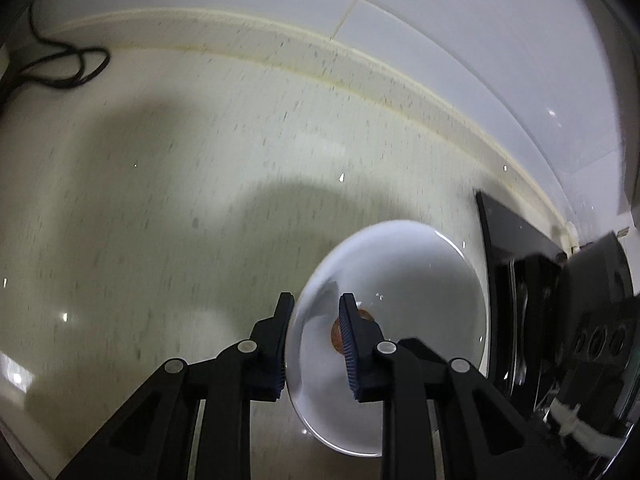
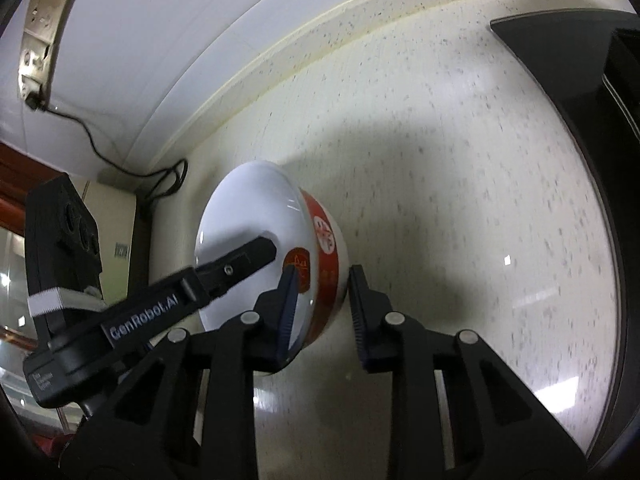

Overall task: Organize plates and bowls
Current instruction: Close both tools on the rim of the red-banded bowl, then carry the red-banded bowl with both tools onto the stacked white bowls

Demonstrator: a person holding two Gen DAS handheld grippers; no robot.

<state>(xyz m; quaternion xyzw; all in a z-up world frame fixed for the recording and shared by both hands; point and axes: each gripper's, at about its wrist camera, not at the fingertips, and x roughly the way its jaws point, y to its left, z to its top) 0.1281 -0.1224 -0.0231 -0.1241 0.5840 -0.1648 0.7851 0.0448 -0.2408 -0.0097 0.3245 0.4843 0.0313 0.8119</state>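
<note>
Left gripper (image 1: 314,326) pinching the near rim of a white bowl (image 1: 400,276); right gripper (image 2: 322,300) clamped on its red-banded wall. Bowl (image 2: 256,216) held over the speckled counter (image 2: 460,160), beside a black stovetop (image 1: 508,264).

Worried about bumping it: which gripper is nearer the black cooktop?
Right. The right gripper grips the bowl by the rim on the side toward the black cooktop; the left gripper grips the opposite rim, farther away.

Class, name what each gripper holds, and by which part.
Both hold one white bowl by its rim: left gripper and right gripper on opposite sides.
</note>
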